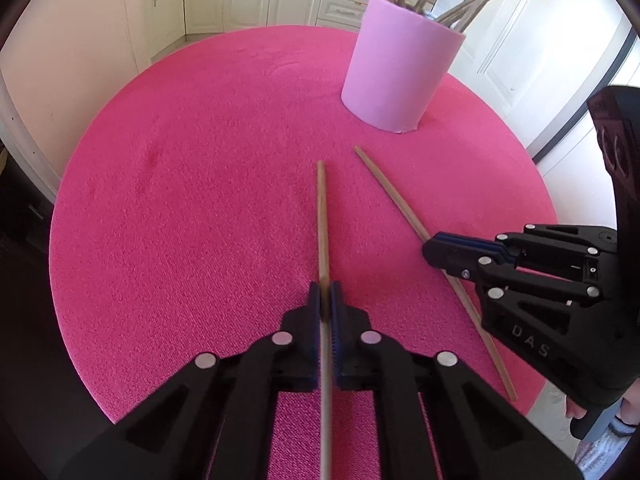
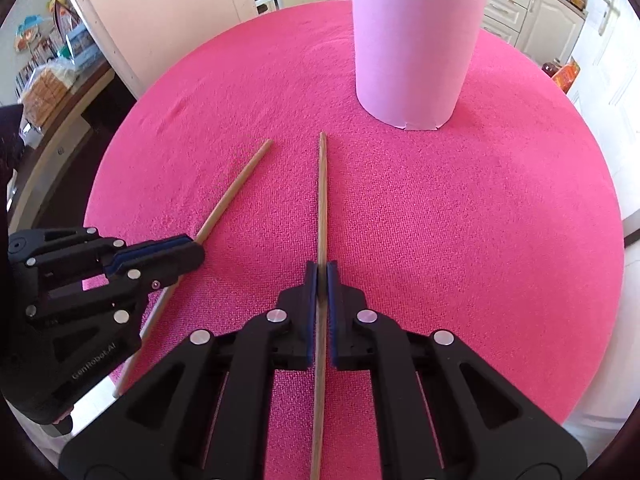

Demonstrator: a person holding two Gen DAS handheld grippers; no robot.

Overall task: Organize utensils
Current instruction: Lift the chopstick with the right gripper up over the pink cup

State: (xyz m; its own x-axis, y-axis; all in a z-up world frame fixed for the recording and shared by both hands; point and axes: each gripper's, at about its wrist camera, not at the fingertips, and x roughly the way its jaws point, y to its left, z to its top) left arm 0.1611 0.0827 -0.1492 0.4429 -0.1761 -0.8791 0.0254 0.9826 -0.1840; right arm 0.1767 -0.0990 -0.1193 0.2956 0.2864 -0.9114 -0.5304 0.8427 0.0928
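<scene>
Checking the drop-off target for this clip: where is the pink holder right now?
The pink holder stands upright at the far right of the pink table mat, just beyond the tips of both held chopsticks, with more sticks already inside it.

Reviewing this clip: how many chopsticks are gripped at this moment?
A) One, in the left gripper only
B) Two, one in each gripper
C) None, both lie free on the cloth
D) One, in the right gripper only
B: the left gripper clamps one chopstick, and the right gripper clamps the other chopstick.
</scene>
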